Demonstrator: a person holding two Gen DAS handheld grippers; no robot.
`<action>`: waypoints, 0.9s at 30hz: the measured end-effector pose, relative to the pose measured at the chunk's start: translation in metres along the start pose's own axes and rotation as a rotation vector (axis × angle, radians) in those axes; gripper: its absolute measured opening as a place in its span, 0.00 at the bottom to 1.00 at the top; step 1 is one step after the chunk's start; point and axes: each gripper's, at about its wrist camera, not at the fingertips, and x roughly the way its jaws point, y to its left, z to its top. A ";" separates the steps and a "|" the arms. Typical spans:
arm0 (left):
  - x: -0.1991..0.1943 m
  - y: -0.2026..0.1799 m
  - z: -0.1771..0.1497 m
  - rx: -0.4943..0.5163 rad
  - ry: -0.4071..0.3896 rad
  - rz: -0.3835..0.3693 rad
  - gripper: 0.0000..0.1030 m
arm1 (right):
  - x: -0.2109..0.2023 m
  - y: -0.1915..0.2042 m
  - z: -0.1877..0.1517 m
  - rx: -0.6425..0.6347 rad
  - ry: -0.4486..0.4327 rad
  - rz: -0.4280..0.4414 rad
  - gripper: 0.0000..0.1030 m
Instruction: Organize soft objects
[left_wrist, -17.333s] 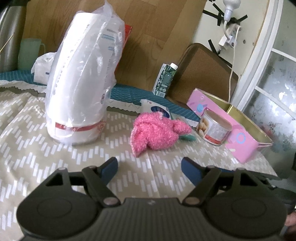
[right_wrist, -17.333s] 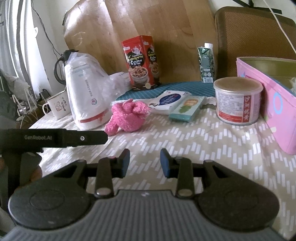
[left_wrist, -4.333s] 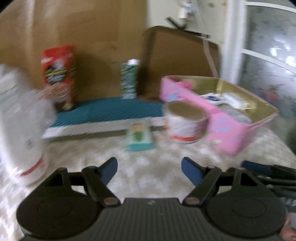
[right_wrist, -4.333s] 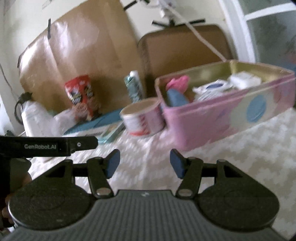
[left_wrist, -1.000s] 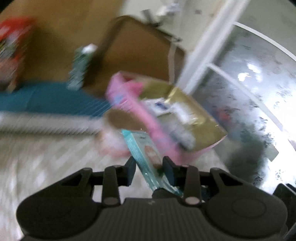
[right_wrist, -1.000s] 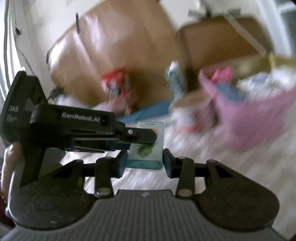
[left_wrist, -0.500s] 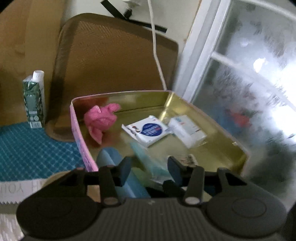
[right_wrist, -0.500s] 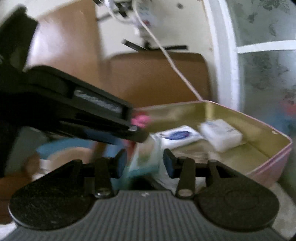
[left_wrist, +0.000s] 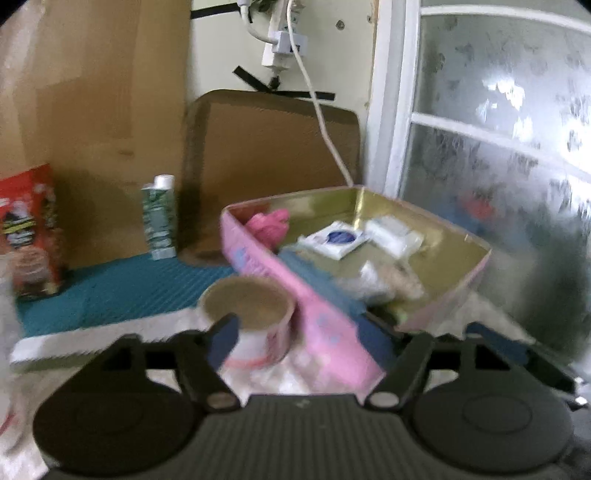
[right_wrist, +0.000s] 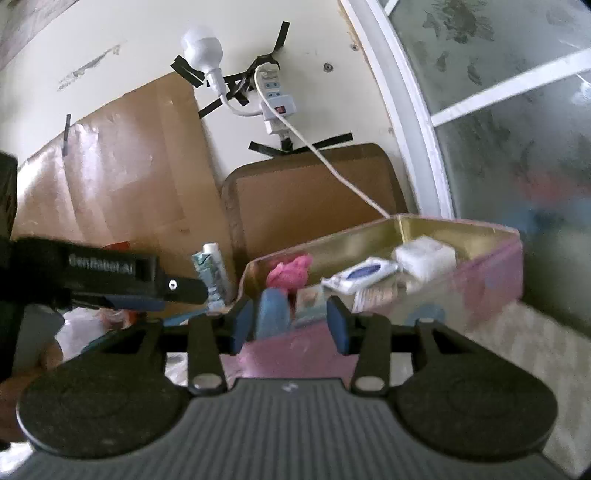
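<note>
Left gripper (left_wrist: 299, 338): fingers spread wide, nothing between them, low before the tin's near corner. Right gripper (right_wrist: 290, 325): fingers parted, gripping nothing, at the tin's near wall; a blue item inside shows between them.

Can (left_wrist: 247, 314): on the patterned cloth, just beside the tin's left wall.

Tin (left_wrist: 266, 273): pink outside, gold inside, lid off. It holds the pink plush (left_wrist: 267, 225) in the far-left corner, a white-and-blue tissue pack (left_wrist: 334, 240) mid-floor, a white pack (left_wrist: 393, 232) beside it, and blurred soft items nearer the front, not identifiable.

Beyond: carton (left_wrist: 159, 218) and red box (left_wrist: 29, 232) against the cardboard.

Judgement: the soft items appear binned; the step is withdrawal. Both grippers should lift clear over the rim, not drag the wall, and avoid the can.
</note>
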 end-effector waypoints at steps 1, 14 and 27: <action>-0.005 0.000 -0.006 0.009 0.000 0.022 0.87 | -0.005 0.003 -0.004 0.008 0.011 -0.002 0.55; -0.052 0.017 -0.061 -0.037 0.062 0.141 1.00 | -0.047 0.044 -0.031 0.084 0.182 0.014 0.67; -0.078 0.004 -0.074 0.039 0.007 0.266 1.00 | -0.068 0.053 -0.035 0.111 0.199 0.017 0.69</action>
